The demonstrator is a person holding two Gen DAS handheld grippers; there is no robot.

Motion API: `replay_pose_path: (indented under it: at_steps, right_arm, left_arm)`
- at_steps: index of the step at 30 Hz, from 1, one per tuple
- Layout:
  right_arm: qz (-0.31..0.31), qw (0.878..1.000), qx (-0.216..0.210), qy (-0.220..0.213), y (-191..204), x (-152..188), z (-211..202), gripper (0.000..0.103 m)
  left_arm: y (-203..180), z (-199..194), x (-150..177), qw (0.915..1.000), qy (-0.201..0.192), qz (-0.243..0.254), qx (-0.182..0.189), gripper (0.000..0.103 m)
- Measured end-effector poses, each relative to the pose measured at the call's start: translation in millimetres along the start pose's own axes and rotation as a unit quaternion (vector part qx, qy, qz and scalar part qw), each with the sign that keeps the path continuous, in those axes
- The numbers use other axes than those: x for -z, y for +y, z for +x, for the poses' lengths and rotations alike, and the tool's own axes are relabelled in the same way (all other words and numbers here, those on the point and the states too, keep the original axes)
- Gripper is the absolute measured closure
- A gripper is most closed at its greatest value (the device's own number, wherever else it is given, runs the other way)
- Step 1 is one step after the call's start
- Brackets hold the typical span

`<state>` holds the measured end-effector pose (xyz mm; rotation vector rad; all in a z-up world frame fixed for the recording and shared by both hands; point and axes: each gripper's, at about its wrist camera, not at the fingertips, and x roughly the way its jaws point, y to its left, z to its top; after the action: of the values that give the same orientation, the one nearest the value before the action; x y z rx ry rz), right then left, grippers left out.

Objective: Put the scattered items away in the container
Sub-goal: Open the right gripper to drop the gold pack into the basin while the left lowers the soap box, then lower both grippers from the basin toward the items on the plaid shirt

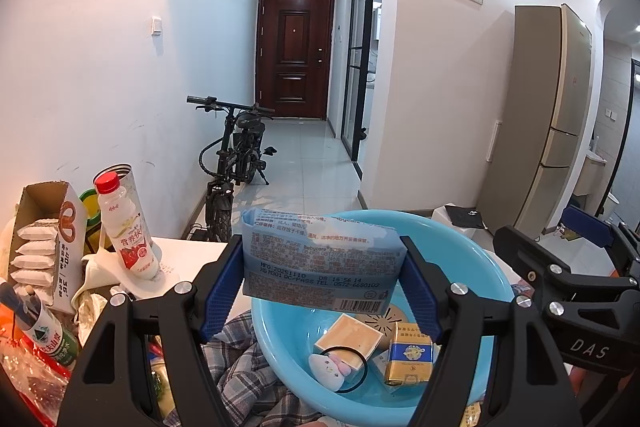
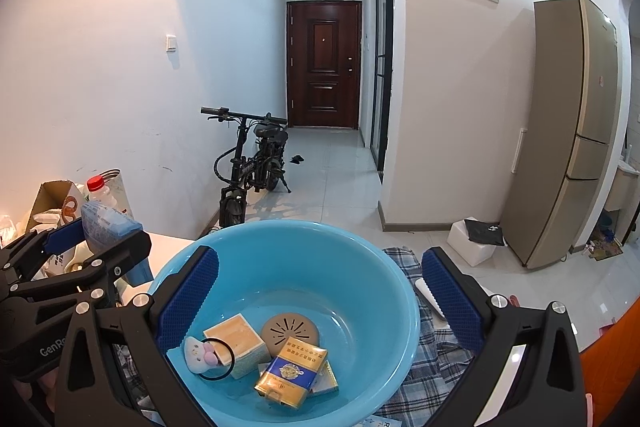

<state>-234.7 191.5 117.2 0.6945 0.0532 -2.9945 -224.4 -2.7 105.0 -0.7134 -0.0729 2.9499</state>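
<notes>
Left wrist view: left gripper (image 1: 322, 291) clamped on blue wipes pack (image 1: 320, 263) printed "Babycare", "MFG:20251110", held over near rim of blue basin (image 1: 472, 247). Right gripper (image 2: 316, 301), lettered "DAS", jaws apart, empty, over basin; open floor beyond worktop (image 2: 170, 247).

The setting was a home hallway. A front door (image 2: 324, 65), refrigerator (image 2: 576, 131) and parked bicycle (image 2: 250, 163) indicated this.

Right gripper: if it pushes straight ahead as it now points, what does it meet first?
Probably the blue basin: the open right gripper points down into it, empty. Depth is unclear.
</notes>
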Motion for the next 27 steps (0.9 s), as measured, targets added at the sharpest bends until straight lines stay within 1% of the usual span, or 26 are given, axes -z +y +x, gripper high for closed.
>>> replay_pose_path:
  at_steps: [8,10,12,13,19,27]
  right_arm:
    - [0.0,1.0,0.004,0.001,1.2,0.0,-0.3,0.0]
    - [0.0,1.0,0.007,0.002,0.7,0.1,-0.6,0.0]
    - [0.001,1.0,0.01,0.002,-0.1,-0.1,-0.3,0.0]
    - [0.002,1.0,0.011,0.002,-1.0,-0.2,-0.4,0.0]
    - [0.001,1.0,0.012,0.002,0.0,-0.5,0.0,0.0]
    - [0.0,1.0,0.013,0.002,0.0,-0.9,0.3,0.0]
  left_arm:
    - [0.9,0.3,-0.4,1.0,0.001,-0.001,0.001,0.03]
    - [1.3,1.6,-1.3,1.0,0.005,-0.002,-0.007,0.021]
    - [3.2,4.0,-1.5,0.9997,0.01,-0.002,-0.024,0.005]
    - [3.7,4.6,-1.7,0.9994,0.009,-0.002,-0.033,0.001]
    - [4.4,4.0,-0.7,0.999,0.005,0.006,-0.043,0.001]
    - [3.5,3.5,0.1,0.999,0.008,0.005,-0.044,0.001]
